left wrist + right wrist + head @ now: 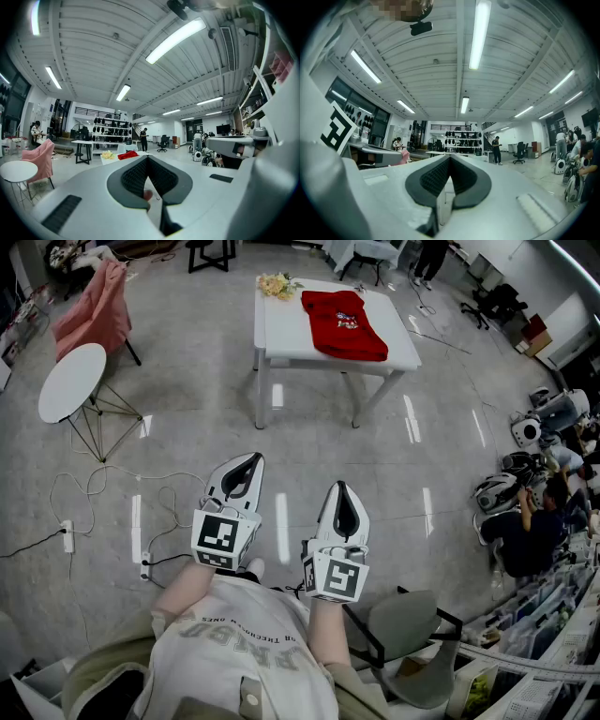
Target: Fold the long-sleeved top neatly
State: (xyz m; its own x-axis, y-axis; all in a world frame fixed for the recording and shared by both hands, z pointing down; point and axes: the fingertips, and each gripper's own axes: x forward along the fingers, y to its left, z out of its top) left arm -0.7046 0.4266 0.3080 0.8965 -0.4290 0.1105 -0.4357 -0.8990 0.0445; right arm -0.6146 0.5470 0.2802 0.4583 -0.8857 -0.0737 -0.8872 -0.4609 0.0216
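A red long-sleeved top (pixel 345 325) lies flat on a white table (pixel 281 329) far ahead of me, with a small bunch of pale flowers (pixel 276 284) at the table's back left corner. My two grippers are held close to my body, well short of the table, over bare floor. The left gripper (pixel 249 459) is shut with nothing in it. The right gripper (pixel 339 487) is also shut and holds nothing. In the left gripper view the closed jaws (pixel 147 157) point level across the room, and the red top (pixel 127 154) shows small in the distance. In the right gripper view the jaws (pixel 450 157) meet at the tip.
A round white side table (pixel 72 381) and a chair draped in pink cloth (pixel 94 315) stand at the left. Cables and a power strip (pixel 67 535) lie on the floor at the left. A grey chair (pixel 412 634) is beside me on the right. A person (pixel 525 521) sits at the right.
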